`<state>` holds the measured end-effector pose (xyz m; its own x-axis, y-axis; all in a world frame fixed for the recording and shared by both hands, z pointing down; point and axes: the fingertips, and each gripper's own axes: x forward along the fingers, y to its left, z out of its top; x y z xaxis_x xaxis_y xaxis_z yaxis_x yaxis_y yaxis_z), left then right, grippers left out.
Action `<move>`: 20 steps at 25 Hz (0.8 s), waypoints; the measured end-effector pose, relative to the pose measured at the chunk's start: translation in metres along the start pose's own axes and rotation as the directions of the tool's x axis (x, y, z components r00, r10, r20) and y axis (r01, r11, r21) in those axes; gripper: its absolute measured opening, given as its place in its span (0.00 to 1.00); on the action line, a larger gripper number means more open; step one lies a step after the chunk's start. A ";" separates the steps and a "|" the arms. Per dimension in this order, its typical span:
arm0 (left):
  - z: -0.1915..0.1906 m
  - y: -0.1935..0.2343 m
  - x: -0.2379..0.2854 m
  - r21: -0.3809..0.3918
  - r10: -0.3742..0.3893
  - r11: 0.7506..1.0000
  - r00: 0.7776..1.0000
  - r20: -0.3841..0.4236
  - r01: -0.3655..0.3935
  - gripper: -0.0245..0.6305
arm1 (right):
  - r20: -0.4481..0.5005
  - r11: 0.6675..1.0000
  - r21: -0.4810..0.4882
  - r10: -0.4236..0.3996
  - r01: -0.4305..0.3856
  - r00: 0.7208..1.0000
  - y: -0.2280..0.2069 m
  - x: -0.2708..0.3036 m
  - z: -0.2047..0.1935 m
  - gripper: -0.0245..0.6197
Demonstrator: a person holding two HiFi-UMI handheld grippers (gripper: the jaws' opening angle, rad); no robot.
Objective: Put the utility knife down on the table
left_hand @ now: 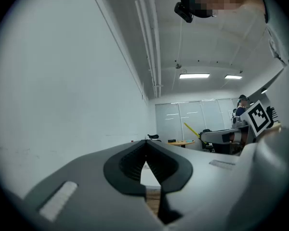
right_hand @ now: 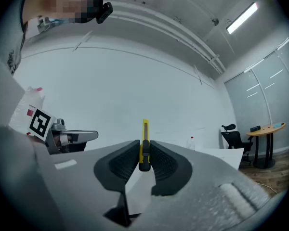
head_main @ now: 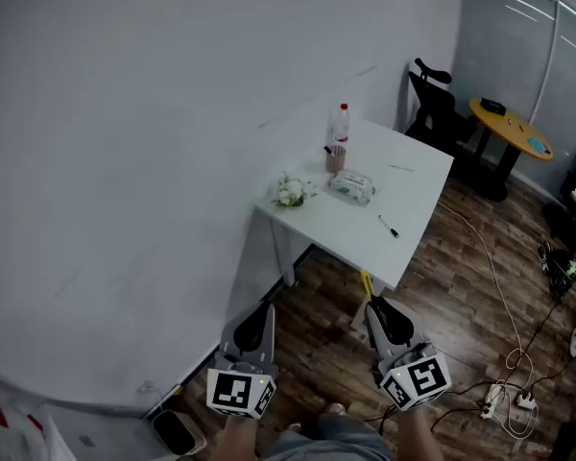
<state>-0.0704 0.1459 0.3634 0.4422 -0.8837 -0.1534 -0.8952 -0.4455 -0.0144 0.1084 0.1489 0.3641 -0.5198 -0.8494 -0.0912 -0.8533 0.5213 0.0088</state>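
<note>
Nearest us, our right tool (head_main: 372, 303) pinches a slim yellow plastic utility knife (right_hand: 144, 143) between its ribbed black pads (right_hand: 123, 161). The knife stands upright, its tip poking past the jaws. Our left tool (left_hand: 146, 143) is pressed together on nothing. Farther off, well apart from the knife, stands the smooth white rectangular surface (head_main: 418, 195), with a clear plastic bottle (head_main: 340, 126) on it.

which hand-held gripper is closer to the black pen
Right. The right hand-held gripper, holding the knife, is nearly in line with the pen; the left hand-held gripper is off to the left, farther away.
</note>
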 end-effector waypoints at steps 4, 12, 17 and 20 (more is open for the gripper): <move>0.005 -0.002 0.009 -0.008 0.005 1.000 1.000 -0.010 -0.005 0.05 | 0.004 1.000 0.002 0.001 -0.001 1.000 -0.006 0.004 0.001 0.14; -0.004 -0.004 0.025 -0.016 0.012 1.000 1.000 -0.008 -0.012 0.05 | 0.005 1.000 0.001 0.015 -0.015 1.000 -0.020 0.012 -0.002 0.14; -0.004 -0.007 0.041 -0.015 0.027 1.000 1.000 -0.003 -0.027 0.05 | 0.003 1.000 0.017 0.019 -0.019 1.000 -0.037 0.020 -0.005 0.14; -0.008 -0.010 0.050 -0.004 0.030 1.000 0.999 0.009 -0.030 0.05 | 0.011 0.999 0.038 0.026 -0.027 1.000 -0.049 0.025 -0.004 0.14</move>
<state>-0.0385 0.1048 0.3633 0.4144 -0.8955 -0.1627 -0.9080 -0.4190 -0.0062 0.1375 0.1019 0.3659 -0.5416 -0.8345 -0.1015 -0.8371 0.5465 -0.0266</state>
